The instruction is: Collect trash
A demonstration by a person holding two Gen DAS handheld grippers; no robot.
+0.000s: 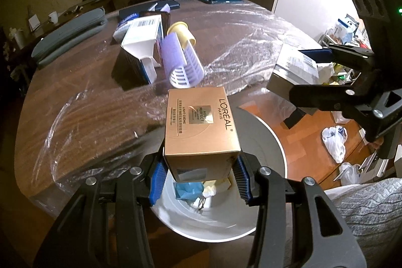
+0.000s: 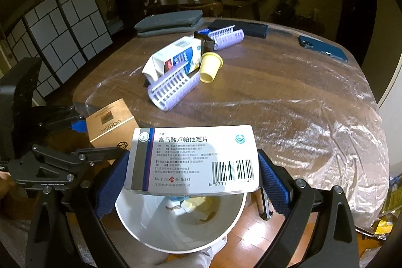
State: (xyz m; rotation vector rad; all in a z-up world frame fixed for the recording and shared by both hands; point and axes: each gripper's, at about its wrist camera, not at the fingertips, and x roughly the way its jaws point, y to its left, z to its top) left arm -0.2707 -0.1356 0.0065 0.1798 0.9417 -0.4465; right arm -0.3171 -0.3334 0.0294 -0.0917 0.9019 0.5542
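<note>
My left gripper [image 1: 199, 176] is shut on a gold L'Oreal box [image 1: 199, 124] and holds it above the white trash bin [image 1: 221, 225], which has tissues and blue scraps inside. My right gripper [image 2: 193, 180] is shut on a white medicine box [image 2: 193, 157] over the same bin [image 2: 150, 222]. The right gripper with its box shows at the right of the left wrist view [image 1: 296, 67]. The gold box shows at the left of the right wrist view [image 2: 110, 122]. On the table lie a white carton [image 2: 173, 59], a yellow cup [image 2: 210, 64] and purple hair rollers [image 2: 173, 88].
The wooden table [image 2: 276, 92] is covered in clear plastic film. At its far side lie a grey pouch [image 2: 169, 21], a dark case [image 2: 251, 29] and a blue phone [image 2: 322, 48]. White plastic bags [image 1: 335, 142] lie on the floor to the right.
</note>
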